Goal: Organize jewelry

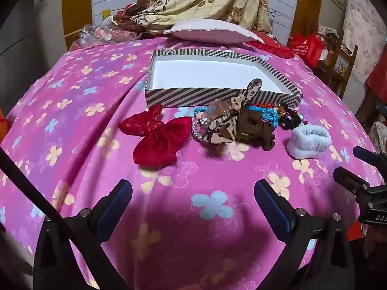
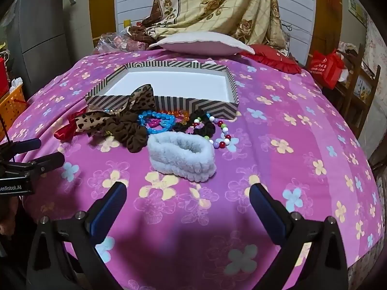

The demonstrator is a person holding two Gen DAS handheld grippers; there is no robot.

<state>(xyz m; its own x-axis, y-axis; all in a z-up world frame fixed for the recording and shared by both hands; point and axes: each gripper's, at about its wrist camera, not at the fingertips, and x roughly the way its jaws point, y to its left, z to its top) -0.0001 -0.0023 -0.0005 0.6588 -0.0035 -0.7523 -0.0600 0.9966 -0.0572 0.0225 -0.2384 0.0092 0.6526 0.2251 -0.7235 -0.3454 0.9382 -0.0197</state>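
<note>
An empty striped box [image 1: 217, 95] [image 2: 193, 105] with a white inside sits on the pink flowered bedspread. In front of it lies a pile: a red bow [image 1: 156, 136] [image 2: 63, 130], a leopard-print bow [image 1: 223, 125] [image 2: 142, 99], a brown scrunchie [image 1: 256, 125] [image 2: 130, 130], a blue bead bracelet [image 1: 264, 114] [image 2: 157, 120], a black scrunchie [image 2: 205, 124], a multicoloured bead bracelet [image 2: 223, 134] and a fluffy pale blue band [image 1: 309, 142] [image 2: 181, 157]. My left gripper [image 1: 193, 193] is open, near the red bow. My right gripper [image 2: 188, 193] is open, just short of the fluffy band.
A white pillow [image 1: 210, 32] [image 2: 200, 44] and a red cushion [image 2: 273, 59] lie behind the box, with a floral quilt [image 2: 217, 4] beyond. A red bag [image 2: 326, 67] and wooden chair [image 2: 358, 89] stand right of the bed. An orange basket [image 2: 12, 106] stands left.
</note>
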